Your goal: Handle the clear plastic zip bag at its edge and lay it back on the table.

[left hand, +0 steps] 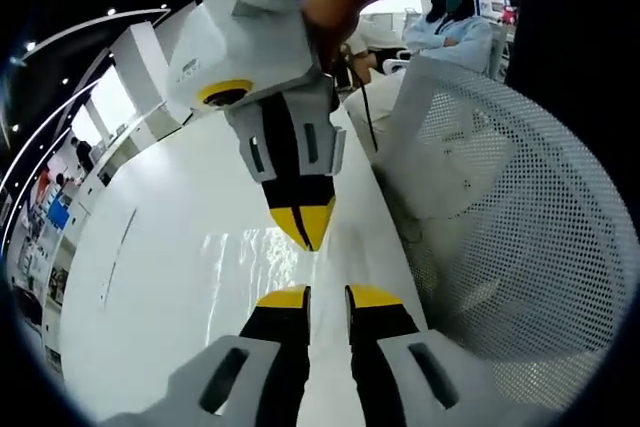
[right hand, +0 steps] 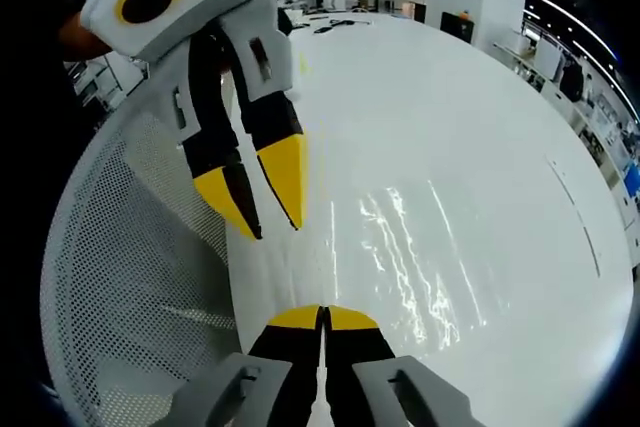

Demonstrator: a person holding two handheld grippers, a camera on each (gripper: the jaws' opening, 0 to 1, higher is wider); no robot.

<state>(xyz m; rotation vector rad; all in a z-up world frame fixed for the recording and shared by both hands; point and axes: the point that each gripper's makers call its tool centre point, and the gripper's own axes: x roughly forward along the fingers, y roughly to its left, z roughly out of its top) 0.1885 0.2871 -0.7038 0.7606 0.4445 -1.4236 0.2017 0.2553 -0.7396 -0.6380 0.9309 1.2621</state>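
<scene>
The clear plastic zip bag (right hand: 420, 247) lies flat on the glossy white desk (right hand: 470, 97), visible mainly as a patch of wrinkled glare on the surface. In the left gripper view the same bag (left hand: 245, 252) shows as a crinkled sheen just beyond the yellow tips, near the desk's edge.

The left gripper (left hand: 328, 297) hovers above the desk with its black, yellow-tipped fingers slightly apart, a narrow gap between them and nothing in it. In the right gripper view that gripper (right hand: 262, 197) hangs over the desk's near edge, its tips spread and empty. The right gripper (right hand: 322, 318) has its fingers pressed together, with no plastic visibly caught between them. In the left gripper view the right gripper (left hand: 306, 225) points down toward the bag's edge with its tips closed; whether they touch the plastic cannot be told.

A white perforated mesh chair back (left hand: 520, 217) stands just beside the desk's edge, and seated people appear far behind.

Judging from how things lie, the bag rests on the desk and neither gripper holds it. Either the lay-down is already finished, or the edge grasp has not begun; the pictures alone do not settle which. If work remains, it is pinching the bag's near edge.
</scene>
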